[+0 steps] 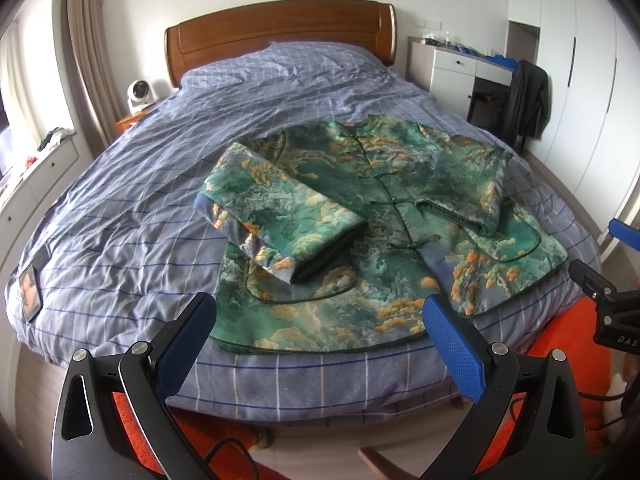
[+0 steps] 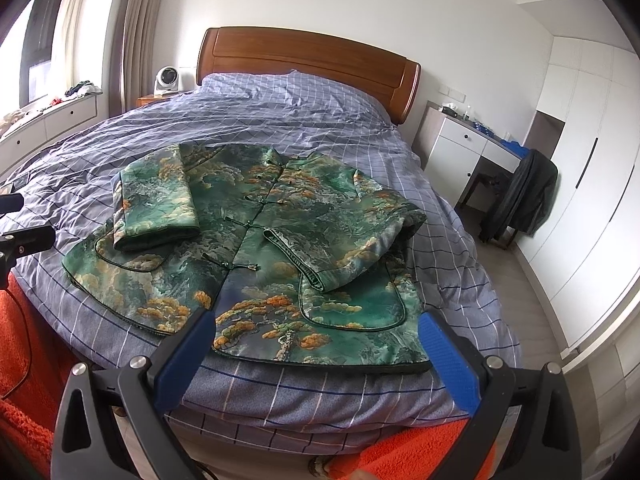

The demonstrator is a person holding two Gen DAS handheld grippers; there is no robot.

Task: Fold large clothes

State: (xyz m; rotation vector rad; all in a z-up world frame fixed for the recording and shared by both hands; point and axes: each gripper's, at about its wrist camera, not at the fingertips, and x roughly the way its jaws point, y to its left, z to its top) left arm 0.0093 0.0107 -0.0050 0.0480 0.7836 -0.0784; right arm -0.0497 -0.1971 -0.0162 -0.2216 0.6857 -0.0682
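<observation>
Left wrist view: I see the left gripper (image 1: pixel 320 340) at the bottom of the frame, jaws spread wide, nothing between the blue pads (image 1: pixel 452 348). It sits above the near edge of the bed (image 1: pixel 120 184), clear of the fabric.

The jacket (image 1: pixel 372 216), green with orange cloud and tree print, lies front-up on the checked blue duvet, centre to right of centre in this frame. Collar points toward the wooden headboard (image 1: pixel 280 32) at upper centre; hem lies nearest the gripper. Both sleeves are folded in across the body, the left-of-frame one (image 1: pixel 280 220) lying over the chest, the other shorter and tucked at right.

Right wrist view: the right gripper (image 2: pixel 316 348) is likewise wide apart and empty, low in the frame at the bed's near edge. The jacket (image 2: pixel 256 240) fills the centre, hem edge just above the fingertips. I cannot tell whether the pads touch the duvet.

A white desk (image 2: pixel 460 152) and a chair with a dark garment (image 2: pixel 520 200) stand at right.
</observation>
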